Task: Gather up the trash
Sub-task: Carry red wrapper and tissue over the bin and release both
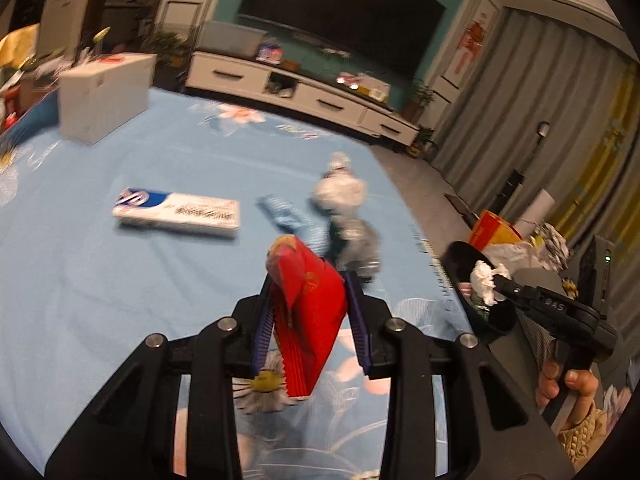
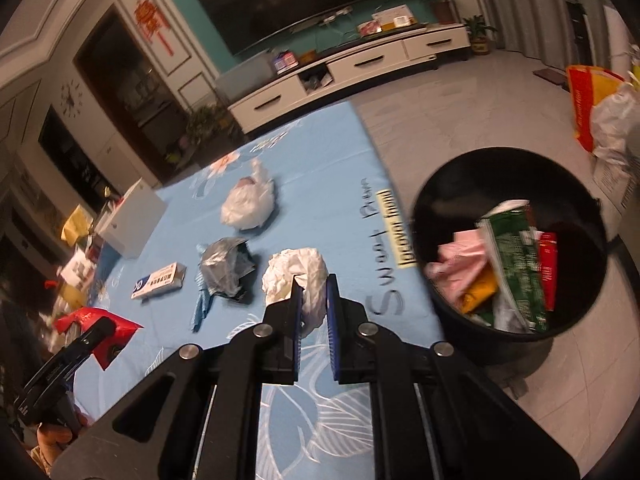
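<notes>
Two loads up: left hand-held gripper (image 1: 308,312) clamping crumpled red foil wrapper (image 1: 308,300), right hand-held gripper (image 2: 314,300) pinching crumpled white tissue wad (image 2: 296,276), above blue floral bench (image 2: 332,176). Carry over round black plastic bin (image 2: 512,172) beside bench, then release.

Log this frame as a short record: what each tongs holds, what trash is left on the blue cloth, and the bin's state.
left tongs: shut on red wrapper
right tongs: shut on crumpled white tissue
left on blue cloth: white plastic bag, grey crumpled bag, blue and white carton, blue strip
also on cloth: white box
bin: black, on the floor beside the cloth, already holding wrappers
</notes>
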`<state>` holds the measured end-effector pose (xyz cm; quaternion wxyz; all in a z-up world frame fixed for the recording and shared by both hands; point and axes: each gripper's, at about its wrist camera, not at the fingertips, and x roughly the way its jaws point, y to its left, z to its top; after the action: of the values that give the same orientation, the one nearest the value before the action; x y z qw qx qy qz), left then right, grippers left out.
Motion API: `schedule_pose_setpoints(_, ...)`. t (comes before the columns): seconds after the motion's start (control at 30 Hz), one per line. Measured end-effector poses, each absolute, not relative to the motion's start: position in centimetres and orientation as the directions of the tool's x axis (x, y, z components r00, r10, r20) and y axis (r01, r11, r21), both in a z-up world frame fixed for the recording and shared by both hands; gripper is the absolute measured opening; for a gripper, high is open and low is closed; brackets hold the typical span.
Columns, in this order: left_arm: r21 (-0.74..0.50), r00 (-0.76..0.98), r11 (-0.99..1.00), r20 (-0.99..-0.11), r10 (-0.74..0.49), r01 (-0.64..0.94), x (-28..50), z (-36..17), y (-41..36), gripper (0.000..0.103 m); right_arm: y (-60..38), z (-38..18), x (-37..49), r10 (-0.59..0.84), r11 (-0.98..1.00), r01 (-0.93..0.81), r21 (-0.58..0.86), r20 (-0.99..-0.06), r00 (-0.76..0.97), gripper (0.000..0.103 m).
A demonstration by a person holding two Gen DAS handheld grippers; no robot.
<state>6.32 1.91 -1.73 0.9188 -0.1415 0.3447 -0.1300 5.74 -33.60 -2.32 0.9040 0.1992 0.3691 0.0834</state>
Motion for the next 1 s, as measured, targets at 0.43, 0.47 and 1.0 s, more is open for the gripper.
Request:
schedule_pose_setpoints(0.43,-0.298,0.661,0.863,-0.555,-0.504,0.408,7.2,1.4,-9.8,0.035,-41.5,-2.2,2.4,0.171,0.879,0.152,0.453,-0.596,0.785,0.012)
schedule_pose_setpoints(0.47,-0.294,0.657,0.859,-0.555,-0.511,0.419,7.4,1.4,-10.4,0.035,-42.1,-2.3,2.2,0.162,0.873,0.165,0.458,-0.593,0.789,0.012)
schedule_pose_setpoints(1.0,-0.272,0.459,0.726,-0.624,-0.633,0.632,11.2,-1.4,-24.3,0.036,-47.4,-5.6,2.0,0.137,0.814,0.260,0.519,-0.608,0.782,0.012)
